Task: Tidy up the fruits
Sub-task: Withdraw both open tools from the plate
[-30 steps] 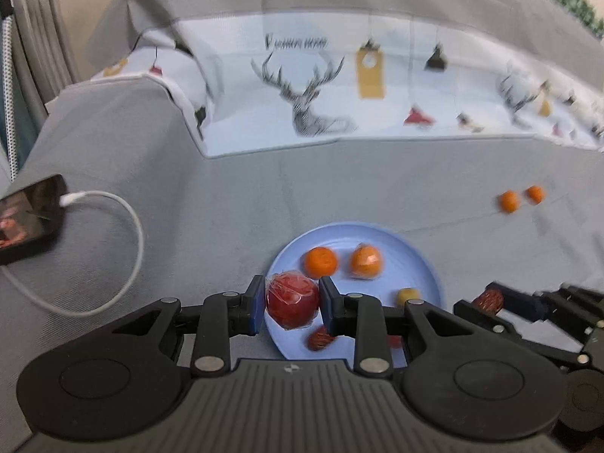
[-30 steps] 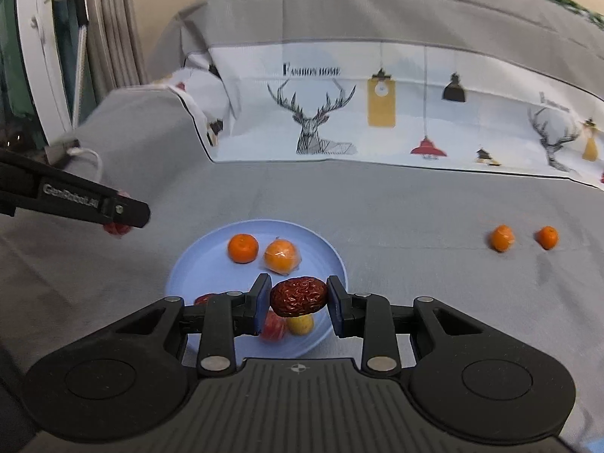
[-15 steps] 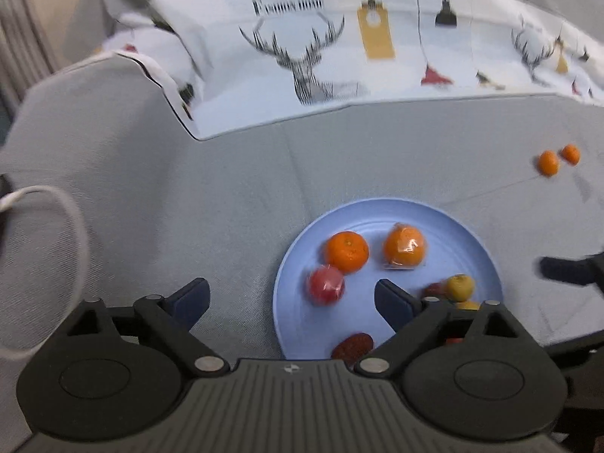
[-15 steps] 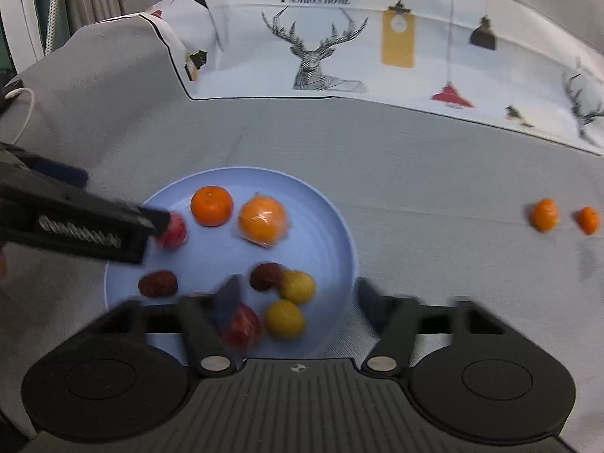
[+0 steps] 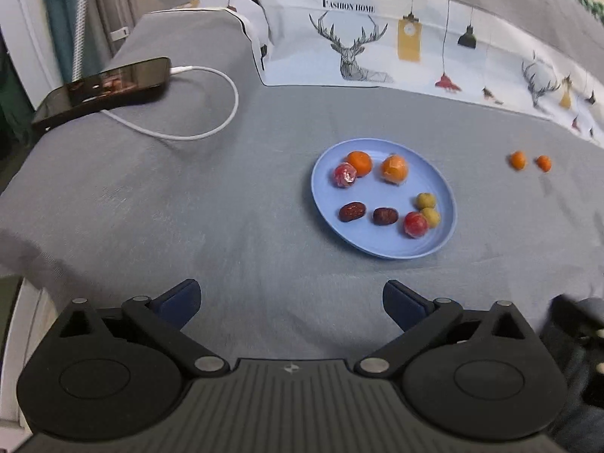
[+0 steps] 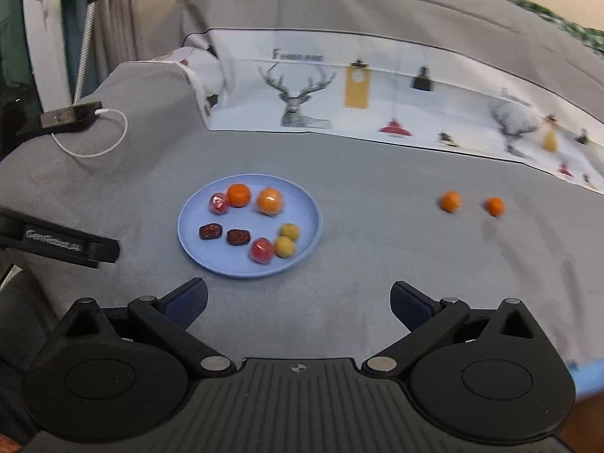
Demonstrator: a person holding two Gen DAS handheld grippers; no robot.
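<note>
A blue plate [image 5: 377,243] [image 6: 188,222] on the grey cloth holds two oranges [image 5: 358,162] [image 6: 238,194], two wrapped red fruits [image 5: 344,175] [image 6: 261,250], two dark dates [image 5: 352,211] [image 6: 238,236] and two yellow fruits [image 5: 426,200] [image 6: 284,246]. Two small oranges [image 5: 517,159] [image 6: 450,201] lie on the cloth to the plate's right. My left gripper [image 5: 290,302] is open and empty, well in front of the plate. My right gripper [image 6: 298,304] is open and empty, in front of the plate. The left gripper's finger [image 6: 71,247] shows at the left of the right wrist view.
A phone [image 5: 102,88] with a white charging cable [image 5: 211,128] lies at the back left on a raised grey cushion. A printed deer cloth [image 5: 377,49] runs along the back. Curtains and a window frame [image 6: 45,30] stand at the far left.
Both grippers opened and dropped their fruit on the plate: the left a wrapped red fruit, the right a date. Both then pulled back from the plate.
</note>
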